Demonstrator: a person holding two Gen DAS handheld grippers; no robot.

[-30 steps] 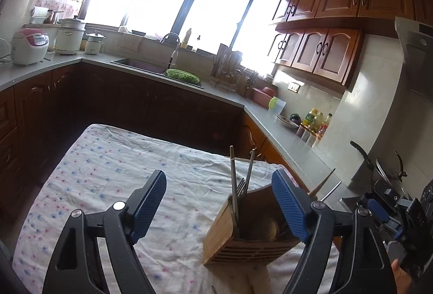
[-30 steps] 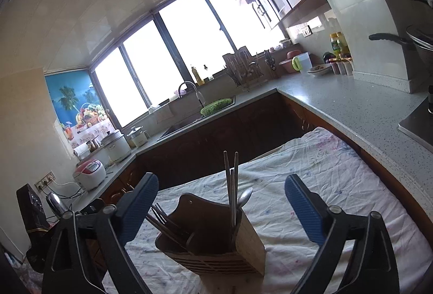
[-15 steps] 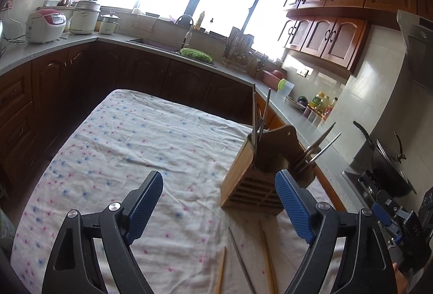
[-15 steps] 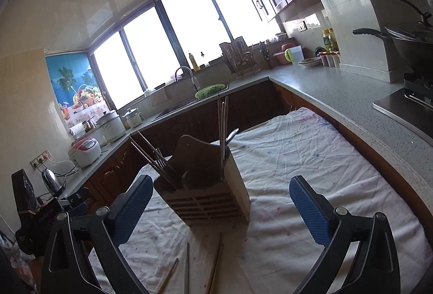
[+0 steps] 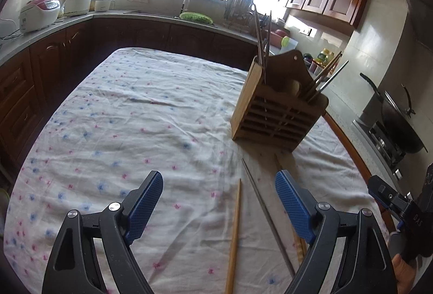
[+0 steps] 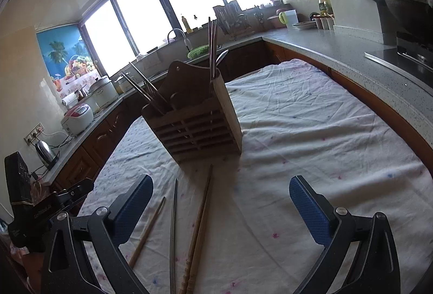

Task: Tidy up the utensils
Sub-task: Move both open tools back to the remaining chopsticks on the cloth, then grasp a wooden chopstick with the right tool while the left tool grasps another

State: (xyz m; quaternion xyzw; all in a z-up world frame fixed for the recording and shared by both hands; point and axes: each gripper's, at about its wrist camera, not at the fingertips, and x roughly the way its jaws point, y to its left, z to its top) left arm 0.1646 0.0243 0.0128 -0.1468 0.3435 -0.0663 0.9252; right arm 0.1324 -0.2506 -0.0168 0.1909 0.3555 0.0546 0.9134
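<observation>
My left gripper [image 5: 219,202] hangs wide open with nothing between its blue pads, and my right gripper [image 6: 220,203] is spread as wide and just as empty. Below them on the flowered tablecloth [image 5: 130,118] lie the loose pieces: a single wooden chopstick [image 5: 235,234], a metal chopstick [image 5: 266,215] beside it, and a pair of wooden chopsticks [image 6: 199,229] lying together, pointing toward the holder. Just beyond stands the wooden utensil holder [image 6: 194,126], upright, already keeping metal chopsticks [image 6: 212,45] in one end compartment and more sticks leaning in the other. I judge the sorting partly done: some four sticks are left to gather.
</observation>
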